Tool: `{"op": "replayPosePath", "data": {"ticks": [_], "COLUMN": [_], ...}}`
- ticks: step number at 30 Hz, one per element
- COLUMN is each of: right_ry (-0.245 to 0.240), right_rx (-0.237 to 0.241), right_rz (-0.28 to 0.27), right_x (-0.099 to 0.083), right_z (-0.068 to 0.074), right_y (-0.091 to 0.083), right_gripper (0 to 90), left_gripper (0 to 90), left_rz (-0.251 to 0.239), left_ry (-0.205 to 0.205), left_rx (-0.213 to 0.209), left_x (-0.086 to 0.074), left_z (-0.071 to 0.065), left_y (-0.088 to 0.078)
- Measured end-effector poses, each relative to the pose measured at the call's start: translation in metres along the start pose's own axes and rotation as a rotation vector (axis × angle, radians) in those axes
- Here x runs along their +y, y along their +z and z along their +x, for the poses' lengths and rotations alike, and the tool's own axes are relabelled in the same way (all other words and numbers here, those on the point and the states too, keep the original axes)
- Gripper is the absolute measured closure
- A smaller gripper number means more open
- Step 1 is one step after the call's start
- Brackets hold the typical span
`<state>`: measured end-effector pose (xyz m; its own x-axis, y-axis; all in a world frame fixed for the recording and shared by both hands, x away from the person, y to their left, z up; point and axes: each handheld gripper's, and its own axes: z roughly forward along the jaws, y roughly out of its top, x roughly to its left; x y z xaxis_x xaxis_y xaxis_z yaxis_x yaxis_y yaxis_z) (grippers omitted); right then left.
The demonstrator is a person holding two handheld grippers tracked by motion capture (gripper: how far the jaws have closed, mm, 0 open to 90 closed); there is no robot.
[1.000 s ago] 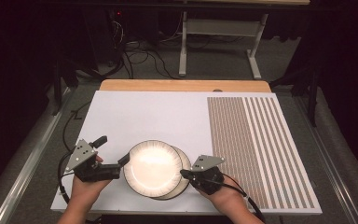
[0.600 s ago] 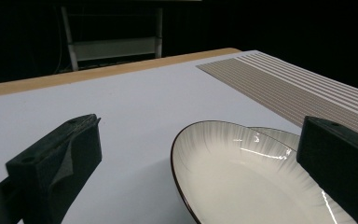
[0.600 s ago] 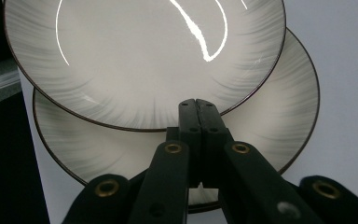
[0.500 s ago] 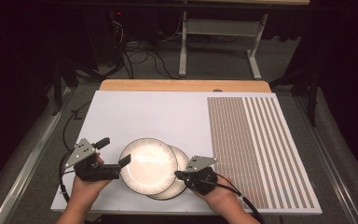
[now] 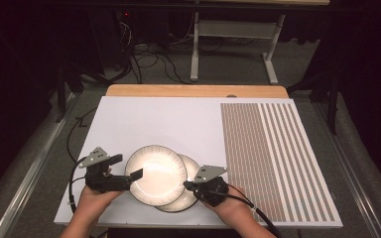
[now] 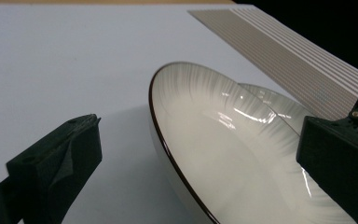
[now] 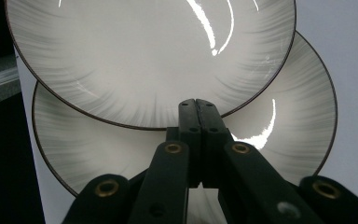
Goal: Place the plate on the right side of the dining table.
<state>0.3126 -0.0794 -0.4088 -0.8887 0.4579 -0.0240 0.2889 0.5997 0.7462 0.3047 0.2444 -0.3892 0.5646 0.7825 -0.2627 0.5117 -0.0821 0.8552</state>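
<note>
At near edge: your left hand-held gripper (image 5: 129, 172) gapes around the upper plate (image 5: 156, 174), ungripped.
Right hand-held gripper (image 5: 188, 185): closed, empty, above the lower plate (image 5: 191, 198).
Tip: you clamp the rim squarely.

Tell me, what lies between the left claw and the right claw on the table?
In the high view, two stacked plates: the upper plate overlapping the lower plate, between the left claw and the right claw.

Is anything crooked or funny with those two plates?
Yes. The top plate does not sit squarely on the bottom plate: it is slid off toward the left tongs and tilted up. The left tongs stand open around its rim; the right tongs are shut over the bottom plate. No cracks or spills show.
</note>
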Motion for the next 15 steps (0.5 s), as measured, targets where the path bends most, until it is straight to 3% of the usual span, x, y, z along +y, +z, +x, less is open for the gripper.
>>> {"op": "replayPosePath", "data": {"ticks": [1, 2, 3, 5, 9, 14, 15], "right_ry": [0.004, 0.004, -0.003, -0.002, -0.003, -0.004, -0.005], "right_rx": [0.001, 0.001, -0.002, 0.001, -0.001, -0.002, -0.003], "right_rz": [0.001, 0.001, 0.005, -0.002, -0.003, -0.002, -0.002], "right_x": [0.000, 0.000, 0.000, 0.000, 0.000, 0.000, 0.000], "right_z": [0.000, 0.000, 0.000, 0.000, 0.000, 0.001, 0.001], "right_y": [0.000, 0.000, 0.000, 0.000, 0.000, 0.000, 0.000], "right_gripper": [90.0, 90.0, 90.0, 90.0, 90.0, 90.0, 90.0], "left_gripper": [0.8, 0.8, 0.8, 1.1, 15.1, 22.9, 25.1], "left_rz": [0.034, 0.034, 0.055, 0.070, 0.126, 0.176, 0.206], "left_ry": [-0.017, -0.017, -0.048, -0.058, -0.107, -0.120, -0.124], "left_rx": [-0.019, -0.019, -0.056, -0.063, -0.090, -0.104, -0.110], "left_x": [-0.002, -0.002, -0.003, -0.003, -0.005, -0.008, -0.008], "left_z": [0.000, 0.000, 0.001, 0.001, 0.004, 0.004, 0.004], "left_y": [0.003, 0.003, 0.006, 0.007, 0.012, 0.017, 0.019]}}
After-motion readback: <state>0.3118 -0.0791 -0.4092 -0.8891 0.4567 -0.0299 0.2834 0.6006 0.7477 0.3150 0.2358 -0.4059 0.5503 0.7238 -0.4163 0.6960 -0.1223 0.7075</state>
